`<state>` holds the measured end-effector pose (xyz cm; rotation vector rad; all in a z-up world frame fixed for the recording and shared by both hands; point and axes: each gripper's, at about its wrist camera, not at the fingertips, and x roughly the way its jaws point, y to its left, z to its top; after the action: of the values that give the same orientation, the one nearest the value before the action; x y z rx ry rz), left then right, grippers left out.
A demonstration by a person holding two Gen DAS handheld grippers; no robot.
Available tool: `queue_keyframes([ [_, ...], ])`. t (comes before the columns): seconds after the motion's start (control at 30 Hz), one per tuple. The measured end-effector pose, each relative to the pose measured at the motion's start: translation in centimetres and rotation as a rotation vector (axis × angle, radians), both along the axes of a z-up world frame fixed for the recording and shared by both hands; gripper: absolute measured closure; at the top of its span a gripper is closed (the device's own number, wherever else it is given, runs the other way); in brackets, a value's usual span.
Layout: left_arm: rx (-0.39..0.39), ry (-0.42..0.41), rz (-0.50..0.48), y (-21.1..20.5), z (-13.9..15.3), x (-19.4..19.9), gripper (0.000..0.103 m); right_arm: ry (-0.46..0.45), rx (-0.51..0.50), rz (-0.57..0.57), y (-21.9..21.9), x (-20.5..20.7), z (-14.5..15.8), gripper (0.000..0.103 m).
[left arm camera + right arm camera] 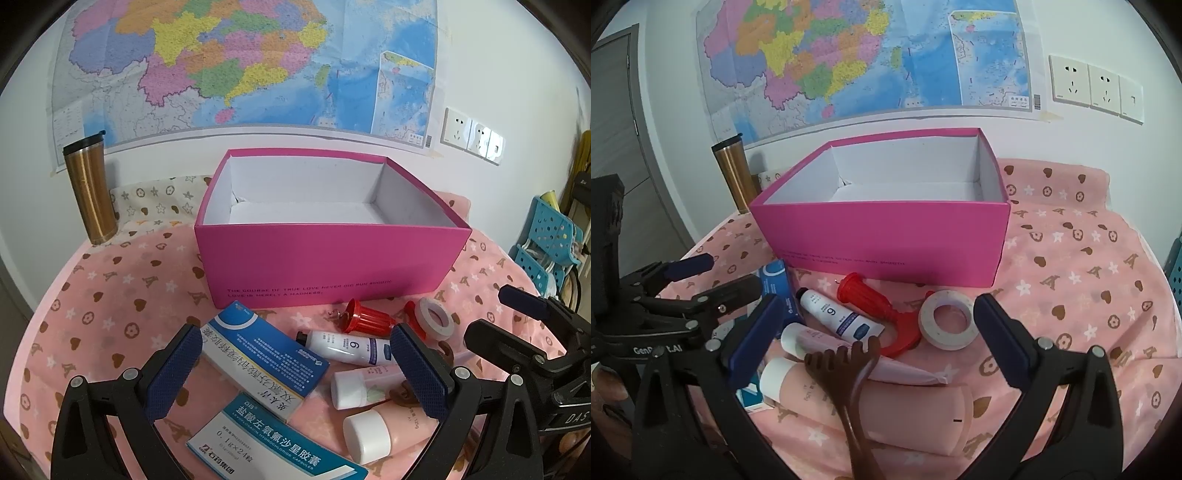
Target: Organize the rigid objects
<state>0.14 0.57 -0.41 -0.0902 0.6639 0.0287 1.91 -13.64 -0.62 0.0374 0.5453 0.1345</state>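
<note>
Both my tongs, left (295,373) and right (877,338), hang open and empty. The blue-and-white cardboard medicine carton (264,360) lies between my left fingers, long axis diagonal, before the empty pink cardboard box (332,258) on the bench; left is nearer.

Two fisheye views from handheld grippers, both looking forward and slightly down across a table toward a wall.

The left wrist view looks along its own two fingers (417,373), low and close over a pink cloth (110,295), facing an open pink box (332,266) and a wall map (240,62). The right wrist view sits just to the right, equally near, facing the same box (882,236) and map (868,55). Both share the small items before the box; each sees the other gripper at its edge.
</note>
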Motion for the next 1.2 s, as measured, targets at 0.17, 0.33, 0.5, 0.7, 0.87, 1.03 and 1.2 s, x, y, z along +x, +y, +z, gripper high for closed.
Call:
queue_keyframes([
  [0.17, 0.001, 0.0, -0.001, 0.0, 0.0, 0.1, 0.0, 0.0, 0.01, 0.001, 0.1, 0.1, 0.1, 0.0],
  [0.33, 0.001, 0.002, -0.001, 0.0, 0.0, 0.1, 0.0, 0.001, 0.019, 0.003, 0.3, -0.1, 0.2, 0.0],
  [0.5, 0.0, 0.003, -0.002, 0.0, 0.0, 0.1, 0.0, 0.006, 0.033, 0.003, 0.1, -0.1, 0.6, 0.0],
  [0.7, 0.001, 0.003, -0.001, 0.0, 0.0, 0.1, 0.0, 0.015, 0.008, 0.006, 0.2, 0.1, 0.1, 0.0],
  [0.87, 0.002, 0.002, -0.002, 0.0, 0.0, 0.1, 0.0, 0.048, 0.024, 0.009, 0.3, 0.2, 0.1, 0.0],
  [1.03, -0.004, 0.0, -0.006, 0.5, -0.2, 0.2, 0.0, 0.032, 0.02, 0.026, 0.4, 0.3, -0.2, 0.0],
  [1.2, -0.012, 0.011, -0.002, 2.1, -0.6, 0.4, 0.0, 0.078, 0.043, 0.057, 0.5, 0.7, -0.4, 0.0],
])
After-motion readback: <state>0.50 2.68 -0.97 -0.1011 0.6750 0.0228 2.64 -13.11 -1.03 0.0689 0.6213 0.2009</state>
